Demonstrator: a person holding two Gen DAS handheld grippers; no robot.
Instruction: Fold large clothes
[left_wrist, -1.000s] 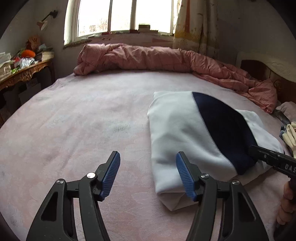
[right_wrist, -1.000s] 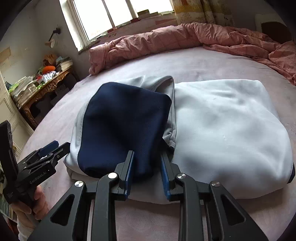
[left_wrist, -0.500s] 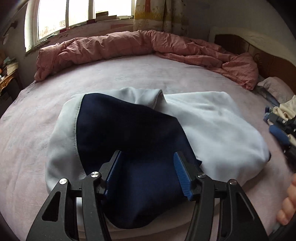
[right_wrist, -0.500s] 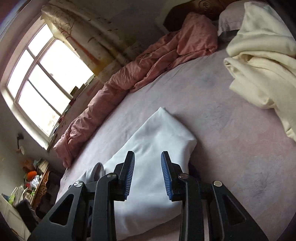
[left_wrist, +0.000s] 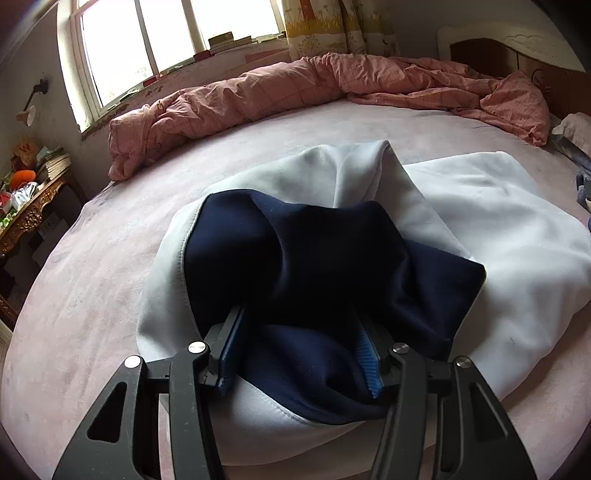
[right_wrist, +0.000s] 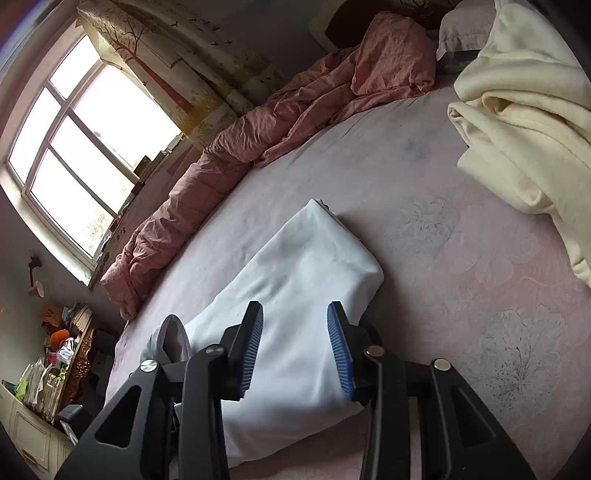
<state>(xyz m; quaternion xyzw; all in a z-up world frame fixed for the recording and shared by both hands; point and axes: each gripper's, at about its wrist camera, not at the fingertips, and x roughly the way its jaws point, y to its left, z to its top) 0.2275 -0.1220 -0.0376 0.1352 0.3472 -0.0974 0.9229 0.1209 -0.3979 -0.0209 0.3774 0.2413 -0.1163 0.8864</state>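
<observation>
While the folded white hoodie (left_wrist: 498, 236) lies on the pink bed (left_wrist: 92, 280), the left gripper (left_wrist: 299, 343) has its blue fingers (left_wrist: 231, 343) apart around a bunched fold of the navy hood lining (left_wrist: 332, 258). The right gripper (right_wrist: 295, 347), fingers (right_wrist: 338, 347) apart, hovers over the hoodie's white end. A cream blanket (right_wrist: 524, 122) lies well apart, and a pink quilt (left_wrist: 295, 85) is heaped along the bed's far edge.

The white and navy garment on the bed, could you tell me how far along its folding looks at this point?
Mostly done: the white and navy garment already lies as a compact folded bundle on the bed. In hand: the left gripper straddles its bunched navy hood, jaws open; the right gripper sits open over the white end. Left: flattening the hood, and the cream garment lies unfolded nearby.
</observation>
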